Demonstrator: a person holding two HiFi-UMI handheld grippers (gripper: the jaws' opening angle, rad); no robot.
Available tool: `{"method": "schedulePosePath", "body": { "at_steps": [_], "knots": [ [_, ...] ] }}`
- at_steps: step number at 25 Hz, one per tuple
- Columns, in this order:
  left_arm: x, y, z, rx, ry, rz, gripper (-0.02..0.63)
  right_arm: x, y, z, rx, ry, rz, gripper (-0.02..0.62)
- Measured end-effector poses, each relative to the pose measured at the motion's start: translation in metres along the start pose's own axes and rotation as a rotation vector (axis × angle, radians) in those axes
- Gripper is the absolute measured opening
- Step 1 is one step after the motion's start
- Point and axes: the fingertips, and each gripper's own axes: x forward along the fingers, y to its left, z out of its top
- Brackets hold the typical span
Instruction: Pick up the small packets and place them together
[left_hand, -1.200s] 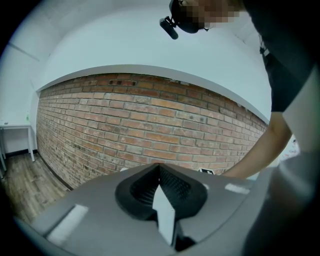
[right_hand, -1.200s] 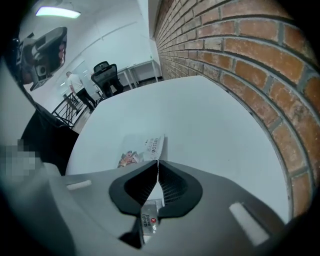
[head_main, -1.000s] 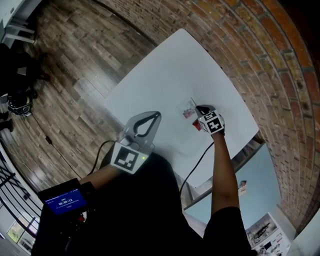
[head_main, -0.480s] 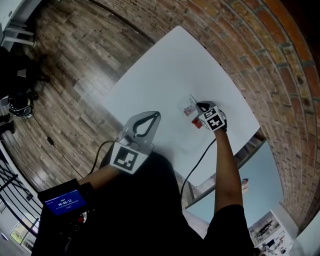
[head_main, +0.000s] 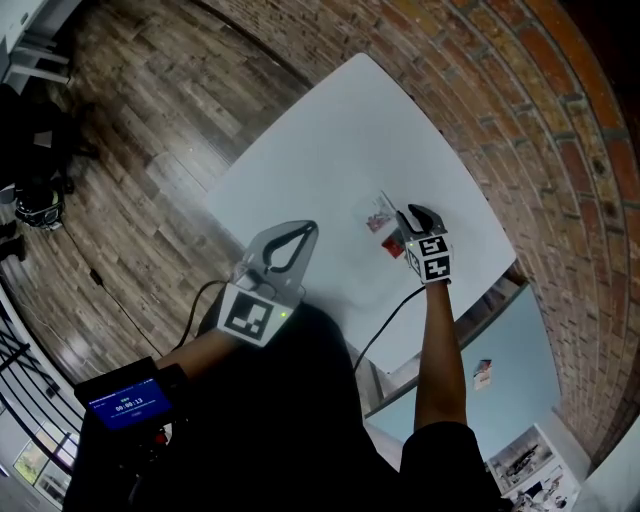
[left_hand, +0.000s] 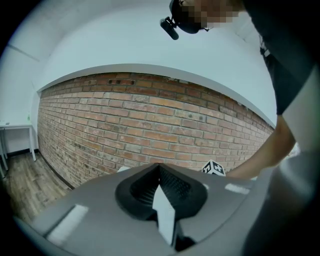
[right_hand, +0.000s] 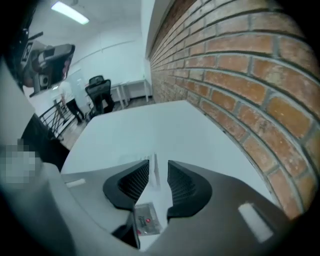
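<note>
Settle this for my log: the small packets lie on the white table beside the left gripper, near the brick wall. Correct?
No: the head view shows the small packets beside the right gripper, whose jaws are opening with one packet loose between them, not the left gripper. The rest holds.

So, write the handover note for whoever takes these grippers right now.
Left gripper: jaws shut, empty, held over the near edge of the white table.
Right gripper: jaws opening; a packet lies free on the table beneath them.
Packets: the head view shows a pale one and a red one close together by the right gripper; I can't tell if they touch.
Done: these look grouped.
Left: no stray packets show on the table; check, then lift the right gripper clear.
</note>
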Motion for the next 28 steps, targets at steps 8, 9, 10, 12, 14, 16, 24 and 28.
{"method": "schedulePosePath", "body": {
  "at_steps": [8,9,10,12,14,16,24,28],
  "knots": [
    [0.006,-0.006,0.012,-0.006,-0.032,-0.1,0.002,-0.111,0.05,0.048,0.371,-0.449,-0.339,0.003],
    [0.006,-0.008,0.015,-0.003,-0.04,-0.119,0.002,-0.123,0.063,0.048,0.402,-0.474,-0.363,0.002],
    [0.006,-0.01,0.017,-0.005,-0.043,-0.147,0.002,-0.134,0.076,0.049,0.424,-0.487,-0.393,0.002],
    [0.011,-0.016,0.018,-0.02,-0.037,-0.224,0.002,-0.152,0.095,0.054,0.428,-0.488,-0.475,0.003],
    [0.02,-0.022,0.022,-0.035,-0.038,-0.297,0.002,-0.172,0.108,0.065,0.413,-0.5,-0.559,0.002],
    [0.022,-0.035,0.036,-0.012,-0.067,-0.355,0.002,-0.199,0.121,0.076,0.414,-0.54,-0.623,0.002],
    [0.014,-0.072,0.056,0.058,-0.121,-0.48,0.002,-0.259,0.148,0.102,0.368,-0.638,-0.78,0.0],
    [-0.005,-0.095,0.066,0.091,-0.15,-0.47,0.002,-0.285,0.158,0.095,0.363,-0.66,-0.775,0.0]
  ]
}}
